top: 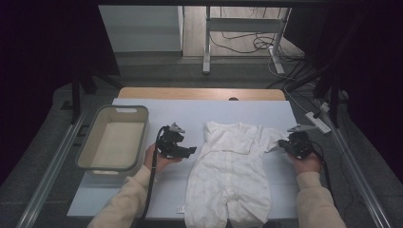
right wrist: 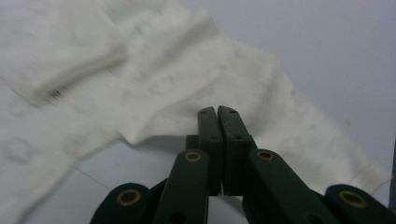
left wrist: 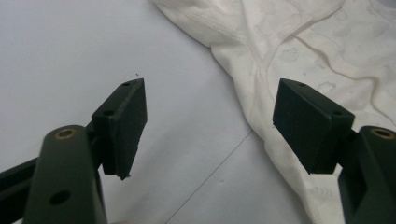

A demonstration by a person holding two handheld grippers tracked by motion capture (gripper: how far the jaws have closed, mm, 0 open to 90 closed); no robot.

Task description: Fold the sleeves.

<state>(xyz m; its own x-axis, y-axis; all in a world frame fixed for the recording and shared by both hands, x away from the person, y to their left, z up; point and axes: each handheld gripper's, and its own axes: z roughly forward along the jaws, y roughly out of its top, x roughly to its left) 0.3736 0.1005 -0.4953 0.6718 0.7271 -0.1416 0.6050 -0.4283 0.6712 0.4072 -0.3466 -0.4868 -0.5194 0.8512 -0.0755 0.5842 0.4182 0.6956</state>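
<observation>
A white romper point(top: 227, 178) lies flat in the lower middle of the high view, its legs running off the tabletop's point(top: 142, 199) near edge and its sleeves spread toward the top. It lies face up and smoothed out, which suits folding.

The right gripper point(top: 287, 145) sits at the right sleeve point(top: 273, 140), right of centre in the high view. In the right gripper view its jaws stand pressed together with the sleeve's point(right wrist: 224, 74) edge running into them, so they appear to pinch the cloth; the exact bite is hidden behind the jaws. Taking the sleeve by its outer edge would let the hand carry it inward over the body of the romper.

The left gripper point(top: 187, 152) hovers just left of the romper, between it and a grey bin point(top: 114, 137) at the left of the high view. In the left gripper view its jaws stand wide with nothing between them: bare tabletop shows in the gap, and the romper's point(left wrist: 299, 51) side edge lies just beyond the right jaw. It seems placed to take that side of the garment or steady it while the other hand works.

The bin stands empty beside the work, likely where the folded romper will go.
</observation>
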